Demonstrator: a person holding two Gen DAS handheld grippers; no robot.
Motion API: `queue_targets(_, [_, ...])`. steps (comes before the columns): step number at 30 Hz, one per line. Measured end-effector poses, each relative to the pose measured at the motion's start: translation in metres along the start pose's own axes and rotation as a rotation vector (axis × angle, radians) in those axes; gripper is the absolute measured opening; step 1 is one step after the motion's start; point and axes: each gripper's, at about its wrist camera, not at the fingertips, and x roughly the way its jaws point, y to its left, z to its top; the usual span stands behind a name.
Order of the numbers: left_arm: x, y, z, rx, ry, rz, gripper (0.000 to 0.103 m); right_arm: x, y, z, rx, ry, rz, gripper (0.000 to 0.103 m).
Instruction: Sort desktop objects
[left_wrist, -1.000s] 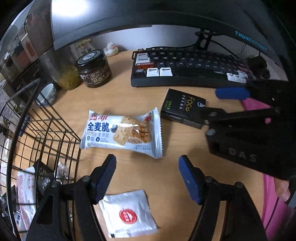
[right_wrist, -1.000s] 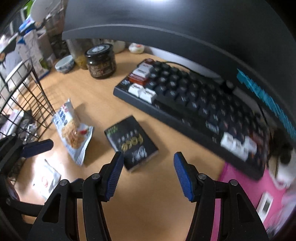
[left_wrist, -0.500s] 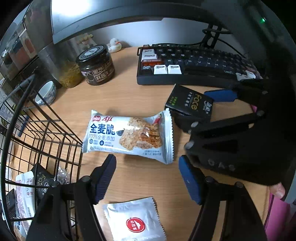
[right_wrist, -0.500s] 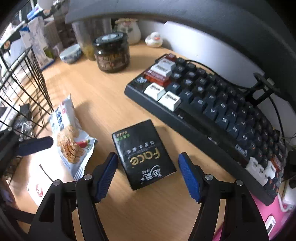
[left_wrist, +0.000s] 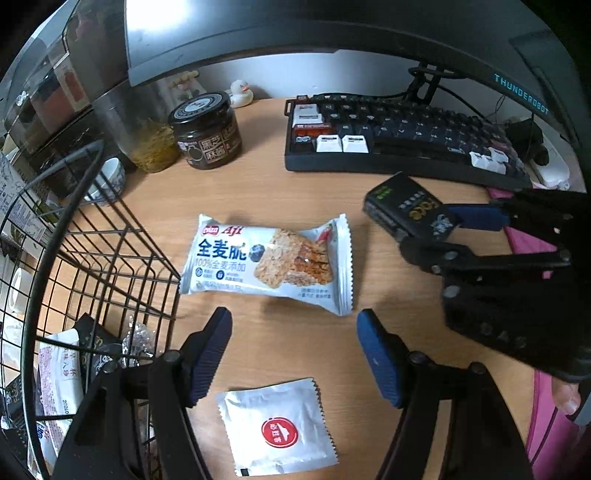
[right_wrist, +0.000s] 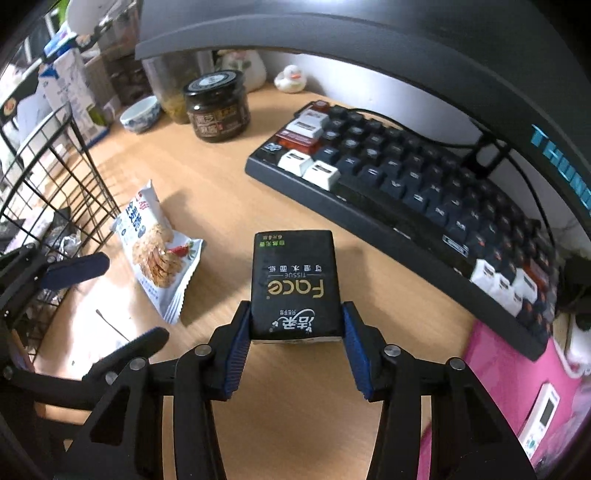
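A home or office computer desk is indicated: a light wooden desktop (right_wrist: 207, 192) carries a black mechanical keyboard with white and red keycaps (right_wrist: 406, 177) under a wide dark monitor (right_wrist: 369, 48). Personal clutter is seen behind: a dark glass jar with black lid (left_wrist: 207, 133), a small yellow rubber duck (right_wrist: 290, 78), a black wire basket (left_wrist: 92, 258).

On the desk (left_wrist: 295, 192), a snack pack (left_wrist: 269, 258) is laid ahead of the left gripper (left_wrist: 293, 360), with a sachet (left_wrist: 277, 424) placed under its jaws. A wire basket (left_wrist: 92, 258) is set to the left, several packets being kept inside. Behind are found a jar (left_wrist: 207, 131) and a keyboard (left_wrist: 399, 140). To the right, a tissue pack (right_wrist: 295, 284) is gripped between the jaws of the right gripper (right_wrist: 297, 350), in front of the keyboard.
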Motion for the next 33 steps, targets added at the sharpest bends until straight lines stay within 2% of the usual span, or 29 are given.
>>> queue_targets(7, [0.001, 0.007, -0.005, -0.038, 0.005, 0.023, 0.074, 0.002, -0.001, 0.012, -0.003, -0.005, -0.002, 0.048])
queue_targets(10, [0.000, 0.012, -0.016, -0.108, 0.007, 0.013, 0.074, 0.005, 0.000, 0.023, -0.017, -0.009, 0.002, 0.048])
queue_targets(15, [0.001, 0.011, -0.032, -0.198, 0.014, 0.038, 0.074, 0.011, 0.006, 0.039, -0.051, -0.012, 0.006, 0.048])
queue_targets(21, [-0.002, 0.027, -0.043, -0.366, -0.004, 0.037, 0.074, 0.016, 0.015, 0.051, -0.088, -0.019, 0.034, 0.048])
queue_targets(28, [0.001, 0.029, -0.041, -0.389, -0.004, 0.087, 0.075, 0.023, 0.029, 0.060, -0.151, -0.015, 0.042, 0.048])
queue_targets(33, [0.002, 0.027, -0.040, -0.370, -0.005, 0.090, 0.075, 0.016, 0.038, 0.051, -0.213, -0.023, 0.065, 0.048])
